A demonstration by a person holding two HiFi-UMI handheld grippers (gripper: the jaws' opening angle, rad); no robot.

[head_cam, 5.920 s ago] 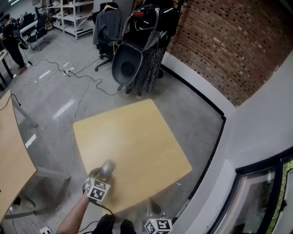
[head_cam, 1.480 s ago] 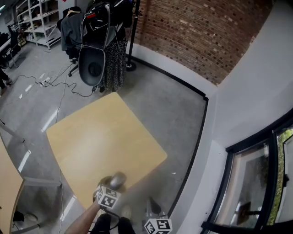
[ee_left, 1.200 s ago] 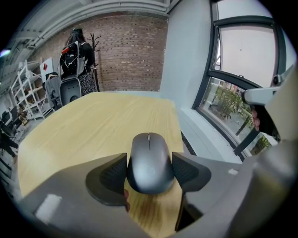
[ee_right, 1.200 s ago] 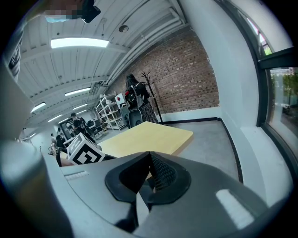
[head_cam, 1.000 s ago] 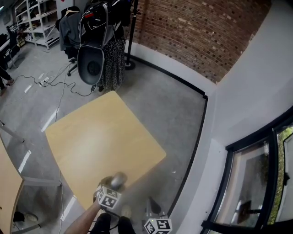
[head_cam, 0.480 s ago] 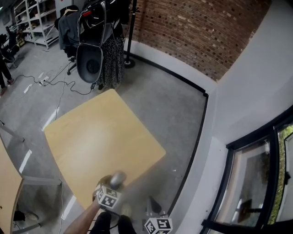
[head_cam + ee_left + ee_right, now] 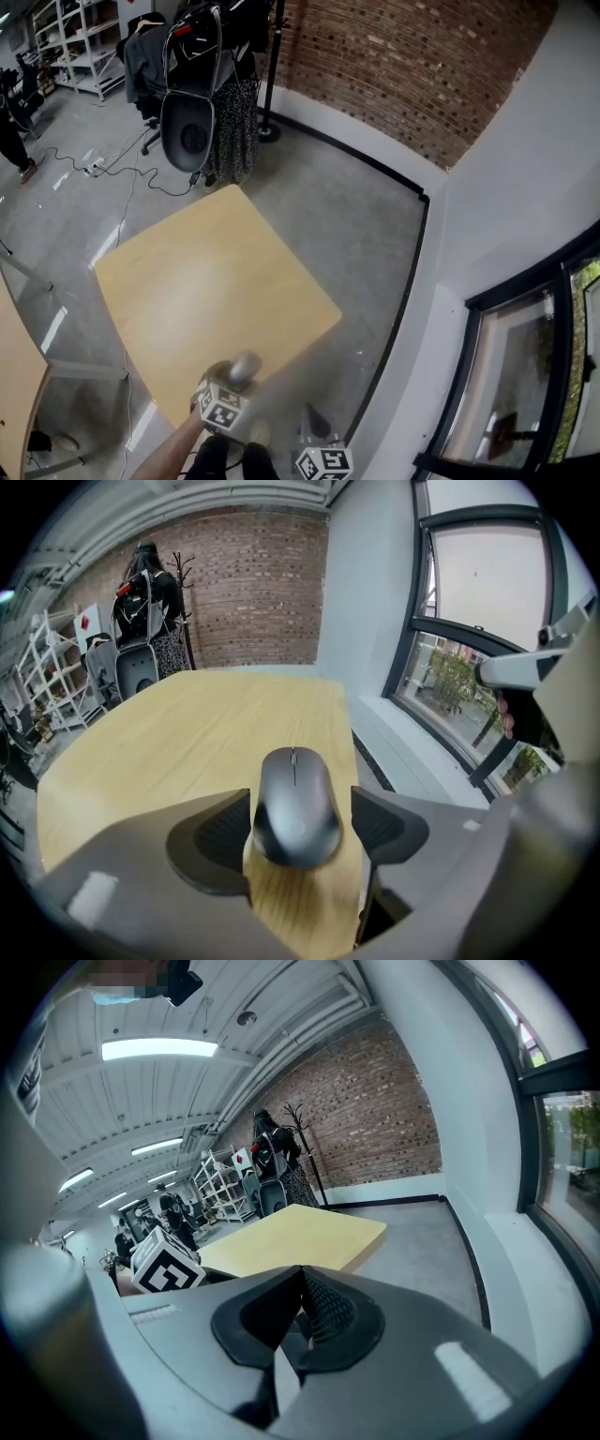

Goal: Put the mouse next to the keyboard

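Mouse (image 7: 295, 803) lies on table (image 7: 169, 733) between left gripper (image 7: 300, 822) fingers (image 7: 211, 834), just released; right gripper (image 7: 302, 1288) fingers clenched

The right tool (image 7: 315, 427) runs off the head view's bottom edge, and the mouse (image 7: 243, 367) there looks blurred.

Lighting's decent on my feed: even daylight from the window (image 7: 464, 682) plus ceiling strip lights (image 7: 159, 1049), no harsh shadows anywhere. I get pale glare streaks on the concrete floor (image 7: 319, 206). Both gripper views are heavy fisheye with black corners, and the mouse (image 7: 295, 803) goes soft at its near end.
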